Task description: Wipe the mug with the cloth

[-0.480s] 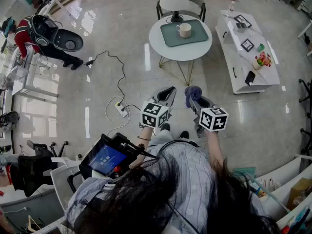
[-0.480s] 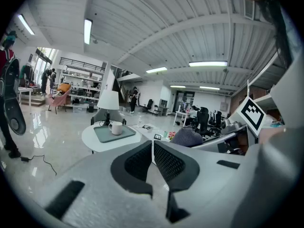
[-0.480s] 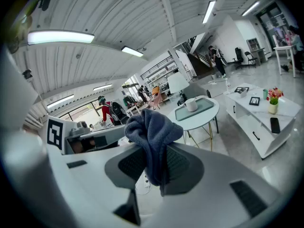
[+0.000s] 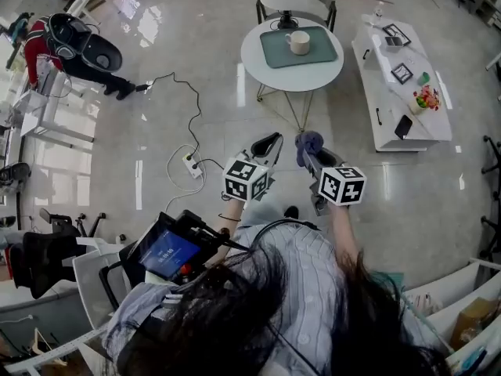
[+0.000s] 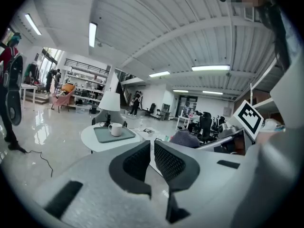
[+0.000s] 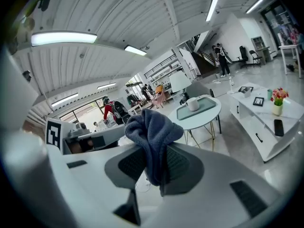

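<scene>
Pale glossy floor (image 4: 117,155) fills most of the head view. One round white tabletop (image 4: 270,69) stands on it and serves as the reference for all positions.

- Long white bench (image 4: 391,100): one, just right of the tabletop, with small items on it.
- Green tray (image 4: 313,53): one, at the tabletop's centre.
- Person's forearms: both reach forward, roughly parallel. They point toward the tabletop but are well short of it, over the floor.
- Left tongs (image 5: 152,146): one, on the near side of the tabletop and aimed at it. The pads are drawn almost together with only a thin slit between them, and nothing is gripped. The marker cube sits behind them.
- Right tongs (image 6: 153,161): one, just beside the left pair on the near side of the tabletop, tilted slightly up. They are clamped on the cloth.
- Cloth (image 6: 153,127): one, blue-grey. It is bunched above the pads with a fold hanging down between them. It is well apart from the tabletop.
- Mug (image 4: 298,43): one, cream, upright on the tray at the tabletop's centre. Neither pair of tongs touches it.
</scene>
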`<state>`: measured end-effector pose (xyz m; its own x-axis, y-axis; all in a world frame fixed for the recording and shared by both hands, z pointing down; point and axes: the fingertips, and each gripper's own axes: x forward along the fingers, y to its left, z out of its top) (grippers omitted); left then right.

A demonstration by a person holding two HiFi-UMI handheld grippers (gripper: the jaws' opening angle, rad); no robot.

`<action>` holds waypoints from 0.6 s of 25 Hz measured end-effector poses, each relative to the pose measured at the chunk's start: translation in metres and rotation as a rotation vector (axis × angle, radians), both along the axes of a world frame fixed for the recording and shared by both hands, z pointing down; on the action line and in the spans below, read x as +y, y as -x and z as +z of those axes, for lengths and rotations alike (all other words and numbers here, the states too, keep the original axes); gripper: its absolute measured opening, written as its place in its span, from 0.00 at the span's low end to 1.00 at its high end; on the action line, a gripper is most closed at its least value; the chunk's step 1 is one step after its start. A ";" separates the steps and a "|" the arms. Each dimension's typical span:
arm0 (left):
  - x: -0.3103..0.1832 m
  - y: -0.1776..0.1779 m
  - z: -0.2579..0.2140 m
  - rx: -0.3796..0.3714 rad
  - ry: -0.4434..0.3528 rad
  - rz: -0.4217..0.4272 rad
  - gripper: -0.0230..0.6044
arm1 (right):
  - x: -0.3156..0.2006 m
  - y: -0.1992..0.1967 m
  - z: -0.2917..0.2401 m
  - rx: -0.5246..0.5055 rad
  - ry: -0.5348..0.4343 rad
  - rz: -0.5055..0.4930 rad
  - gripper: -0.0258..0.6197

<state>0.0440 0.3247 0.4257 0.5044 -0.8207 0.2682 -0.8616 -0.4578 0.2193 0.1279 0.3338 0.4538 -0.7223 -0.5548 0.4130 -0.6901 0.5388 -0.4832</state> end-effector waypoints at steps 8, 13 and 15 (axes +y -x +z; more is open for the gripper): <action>0.004 0.015 0.003 0.060 0.030 -0.076 0.09 | -0.003 -0.003 0.001 -0.017 0.006 -0.019 0.19; 0.003 0.010 0.006 0.037 0.040 -0.048 0.09 | -0.010 -0.004 0.004 -0.026 0.023 -0.009 0.19; -0.001 0.010 0.008 0.011 0.041 -0.035 0.09 | -0.013 -0.001 0.007 -0.029 0.036 -0.010 0.19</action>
